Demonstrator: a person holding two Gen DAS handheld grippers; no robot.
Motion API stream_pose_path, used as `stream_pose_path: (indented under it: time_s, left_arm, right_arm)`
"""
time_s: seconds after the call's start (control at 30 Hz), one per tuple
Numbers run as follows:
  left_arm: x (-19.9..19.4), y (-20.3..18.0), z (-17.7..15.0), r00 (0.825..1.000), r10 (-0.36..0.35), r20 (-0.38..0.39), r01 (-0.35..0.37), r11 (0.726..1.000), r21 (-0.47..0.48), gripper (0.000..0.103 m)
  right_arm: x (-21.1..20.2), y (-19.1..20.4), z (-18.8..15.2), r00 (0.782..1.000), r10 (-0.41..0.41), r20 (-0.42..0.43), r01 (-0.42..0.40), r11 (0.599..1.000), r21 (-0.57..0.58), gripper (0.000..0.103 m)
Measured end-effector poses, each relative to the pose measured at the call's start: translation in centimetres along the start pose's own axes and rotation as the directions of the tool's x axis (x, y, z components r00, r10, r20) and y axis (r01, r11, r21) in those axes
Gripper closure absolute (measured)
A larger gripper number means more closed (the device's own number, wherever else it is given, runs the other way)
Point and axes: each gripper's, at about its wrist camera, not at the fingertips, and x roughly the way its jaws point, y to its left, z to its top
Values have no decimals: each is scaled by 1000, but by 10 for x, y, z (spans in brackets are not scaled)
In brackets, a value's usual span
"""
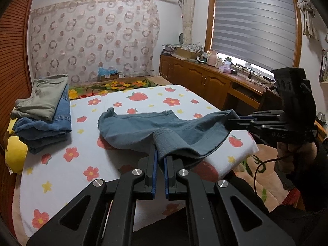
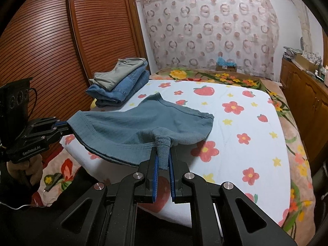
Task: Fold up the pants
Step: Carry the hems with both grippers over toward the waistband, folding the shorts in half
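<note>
Bedroom walls close the scene: a louvred wooden door (image 2: 51, 41) fills the upper left of the right wrist view, a circle-patterned curtain (image 2: 209, 30) hangs behind, and low wooden cabinets (image 2: 303, 94) run down the right edge. Across the middle lies a white sheet printed with strawberries and flowers (image 2: 235, 135), spread over a floral blanket (image 2: 295, 143).

At the left of that sheet sits a stack of folded clothes (image 2: 121, 82), grey-green on top of denim. Just right of it and nearer the camera lies the teal pair of pants (image 2: 143, 123), its far part resting on the sheet and its near edge lifted off.

The left gripper (image 2: 61, 128), at the left edge of this view, is clamped on one near corner of the garment. The right gripper (image 2: 163, 162), at lower centre, pinches the other near corner, a bunched ribbed hem, with its jaws nearly closed on the fabric.

The garment looks like soft, faded knit cotton with stitched hems, short and wide, sagging between the two grips. It probably weighs little and will drape and crease freely, so corners and hems seem the surest places to hold, with the cloth kept lightly taut so the fold lands flat.
</note>
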Motion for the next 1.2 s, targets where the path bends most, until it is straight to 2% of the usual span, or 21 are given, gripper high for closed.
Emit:
stream_pose_path:
  time_s: [0.57,0.83,1.2]
  left_arm:
    - [-19,-8,11,999,3,50,-4,1000,13,97]
    - [8,12,6,1000,3,-2,-3,999,-45,97]
    - [43,29,27,1000,30,-6,-30,997,-65,97]
  right_arm:
    - [-20,6,5,995,15,96,-12,999,-32,94]
    - [2,-7,-3,998,-1,61,2,1000,-7,94]
    - [41,-17,25,998,-41,44,40,999,20,94]
